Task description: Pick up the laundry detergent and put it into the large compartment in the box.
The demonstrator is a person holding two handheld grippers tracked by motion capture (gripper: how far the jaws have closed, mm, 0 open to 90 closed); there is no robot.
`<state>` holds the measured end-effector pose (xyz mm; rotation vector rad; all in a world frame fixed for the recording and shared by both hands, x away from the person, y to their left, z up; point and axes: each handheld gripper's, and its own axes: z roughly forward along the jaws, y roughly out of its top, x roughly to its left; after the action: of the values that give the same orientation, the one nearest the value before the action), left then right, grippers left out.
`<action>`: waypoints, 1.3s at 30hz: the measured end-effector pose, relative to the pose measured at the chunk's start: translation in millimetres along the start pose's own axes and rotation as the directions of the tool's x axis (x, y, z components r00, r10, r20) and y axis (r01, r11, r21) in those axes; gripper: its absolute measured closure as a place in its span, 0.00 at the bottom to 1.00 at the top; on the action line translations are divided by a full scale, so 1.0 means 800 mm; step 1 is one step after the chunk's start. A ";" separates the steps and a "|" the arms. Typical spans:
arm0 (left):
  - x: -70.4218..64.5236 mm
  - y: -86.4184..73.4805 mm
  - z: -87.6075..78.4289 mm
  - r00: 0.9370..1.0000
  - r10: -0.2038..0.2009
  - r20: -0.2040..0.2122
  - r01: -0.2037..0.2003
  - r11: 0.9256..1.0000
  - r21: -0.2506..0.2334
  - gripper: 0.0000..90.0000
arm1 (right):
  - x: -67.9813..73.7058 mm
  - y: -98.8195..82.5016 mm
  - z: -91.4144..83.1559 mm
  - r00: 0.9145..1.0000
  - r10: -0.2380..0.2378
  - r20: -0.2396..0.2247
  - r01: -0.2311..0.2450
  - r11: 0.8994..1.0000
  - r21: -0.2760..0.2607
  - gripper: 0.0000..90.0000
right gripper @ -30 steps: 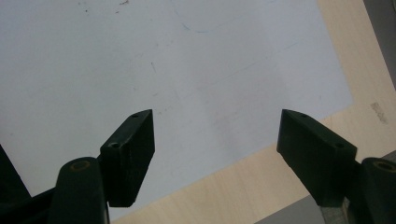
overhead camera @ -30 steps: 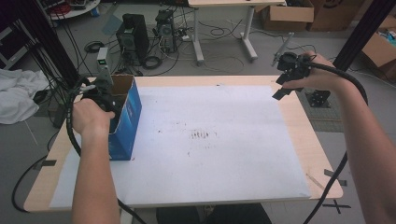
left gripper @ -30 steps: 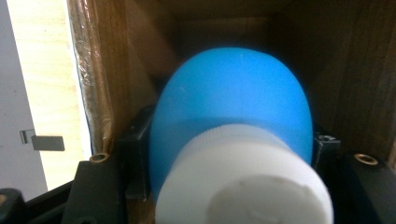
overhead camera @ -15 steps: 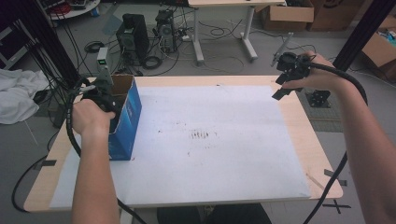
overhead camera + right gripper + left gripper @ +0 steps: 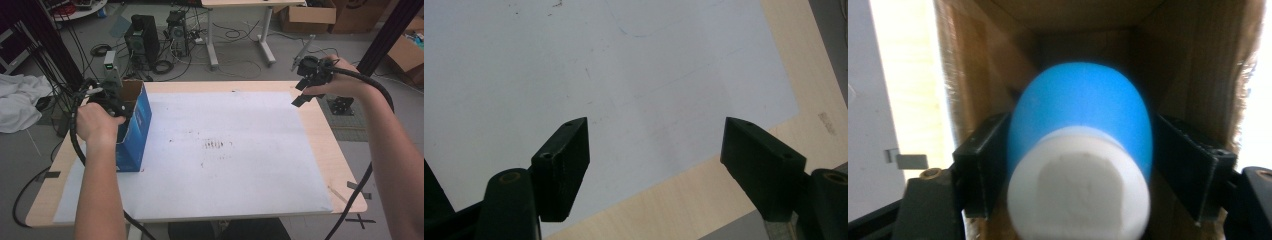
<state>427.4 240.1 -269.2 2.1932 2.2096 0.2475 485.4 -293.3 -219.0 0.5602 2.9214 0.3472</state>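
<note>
Two black jaws of the left gripper are squeezing a blue thing with a white end, one jaw on each side, and it is going down into the open brown inside of the blue box. I think the step is putting it in the box. To do that well, it should be going straight down the middle, not rubbing the walls, and let go only when low.

That thing is looking round and smooth; blurry, so I cannot tell what it is.

Farther off, at the table's far right corner, the right gripper is hanging wide open, holding nothing.
</note>
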 end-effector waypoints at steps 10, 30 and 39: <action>0.002 -0.004 -0.038 0.999 0.031 -0.021 -0.033 0.998 -0.062 0.23 | -0.001 -0.003 0.001 1.000 0.001 0.000 -0.001 1.000 -0.003 0.31; -0.110 -0.008 -0.094 0.936 0.351 0.020 -0.343 0.924 -0.171 0.17 | 0.006 0.011 -0.003 1.000 -0.015 -0.005 0.015 1.000 -0.004 0.31; -0.174 -0.021 -0.094 0.863 0.499 0.081 -0.472 0.853 -0.224 0.17 | 0.011 0.015 -0.005 1.000 -0.017 0.000 0.017 1.000 0.006 0.31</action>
<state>403.1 94.5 -210.7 2.5253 1.4523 0.2960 480.8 -280.2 -212.7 0.5366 2.9259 0.3360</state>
